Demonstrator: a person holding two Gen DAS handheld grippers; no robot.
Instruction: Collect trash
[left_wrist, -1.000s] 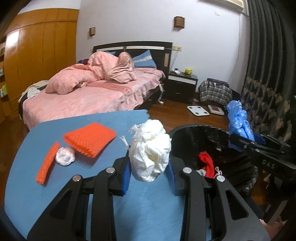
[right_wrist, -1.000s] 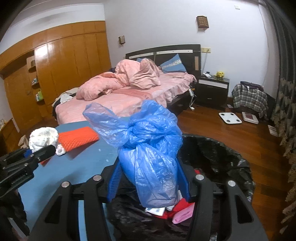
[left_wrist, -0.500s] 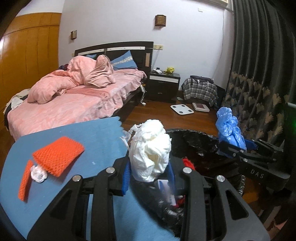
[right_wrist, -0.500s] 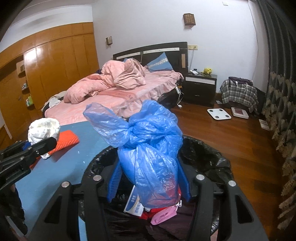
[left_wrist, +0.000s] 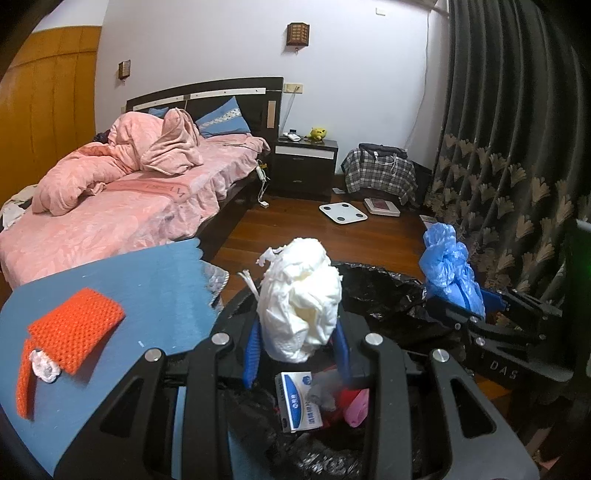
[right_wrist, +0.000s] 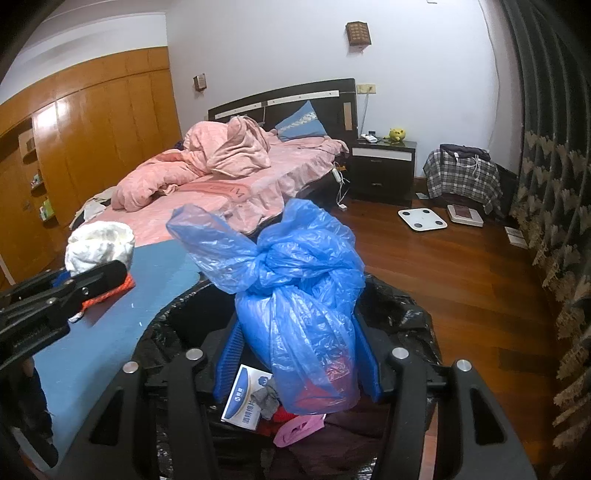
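My left gripper (left_wrist: 297, 350) is shut on a crumpled white plastic bag (left_wrist: 301, 302) and holds it over the near rim of the black-lined trash bin (left_wrist: 384, 291). The white bag also shows in the right wrist view (right_wrist: 99, 247). My right gripper (right_wrist: 299, 363) is shut on a knotted blue plastic bag (right_wrist: 295, 295) and holds it above the open bin (right_wrist: 402, 314). The blue bag also shows in the left wrist view (left_wrist: 450, 269). Inside the bin lie a blue-and-white box (left_wrist: 299, 406), red and pink scraps.
The blue table (left_wrist: 159, 273) stands left of the bin, with orange foam nets (left_wrist: 77, 328) and a small white wad (left_wrist: 42, 365) on it. A pink bed (left_wrist: 129, 195), a nightstand (left_wrist: 303, 166), a floor scale (left_wrist: 343, 212) and dark curtains (left_wrist: 517, 147) lie beyond.
Both grippers have moved right and forward, from over the table to above the bin's opening, each still holding its bag. The bin's contents now show below them.
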